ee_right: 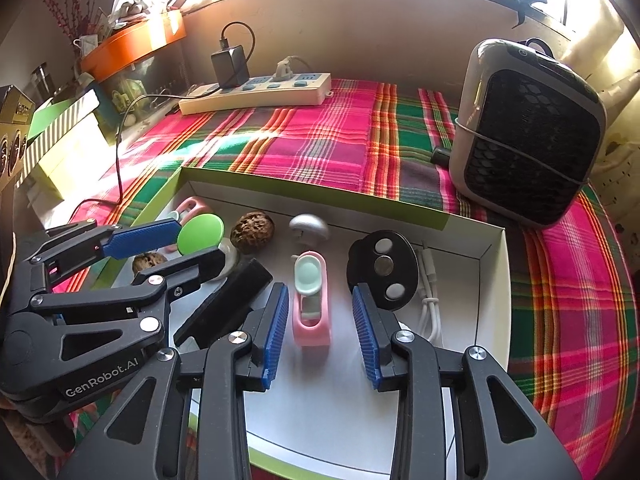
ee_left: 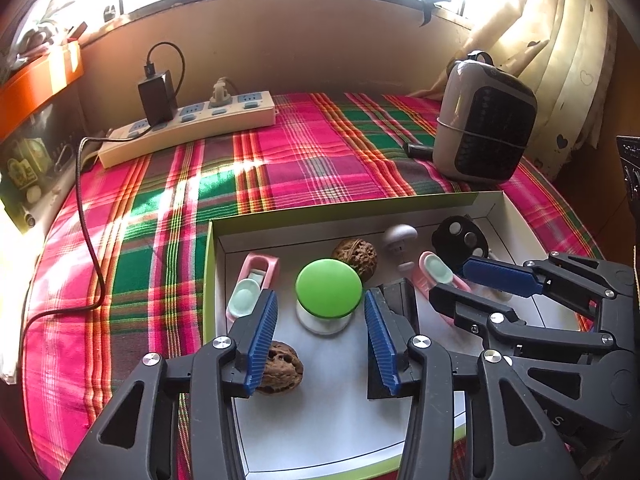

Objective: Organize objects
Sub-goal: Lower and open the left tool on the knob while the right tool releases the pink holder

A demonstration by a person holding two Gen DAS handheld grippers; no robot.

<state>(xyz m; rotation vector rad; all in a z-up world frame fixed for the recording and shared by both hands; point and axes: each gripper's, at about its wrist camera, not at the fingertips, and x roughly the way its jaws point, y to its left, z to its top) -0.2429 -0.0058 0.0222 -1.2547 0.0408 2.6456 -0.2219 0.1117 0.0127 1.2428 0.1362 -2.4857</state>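
Note:
A shallow white box with a green rim (ee_left: 209, 264) (ee_right: 494, 280) lies on the plaid cloth and holds small items. My left gripper (ee_left: 320, 304) (ee_right: 200, 240) is open around a green-topped white knob (ee_left: 329, 287) (ee_right: 200, 232), with gaps on both sides. My right gripper (ee_right: 320, 290) (ee_left: 450, 280) is open around a pink holder with a mint cup (ee_right: 311, 308) (ee_left: 434, 270), its pads clear of it. A second pink holder (ee_left: 252, 284), two walnuts (ee_left: 356, 258) (ee_left: 282, 368), a grey mushroom shape (ee_left: 399, 238) (ee_right: 309, 227), a black disc (ee_right: 382, 268) and a black block (ee_right: 236, 296) also lie in the box.
A white cable (ee_right: 430, 292) lies along the box's right wall. A grey and black fan heater (ee_left: 484, 120) (ee_right: 528, 132) stands at the back right. A power strip with a black charger (ee_left: 188, 124) (ee_right: 256, 94) sits at the back left, its cord trailing over the cloth.

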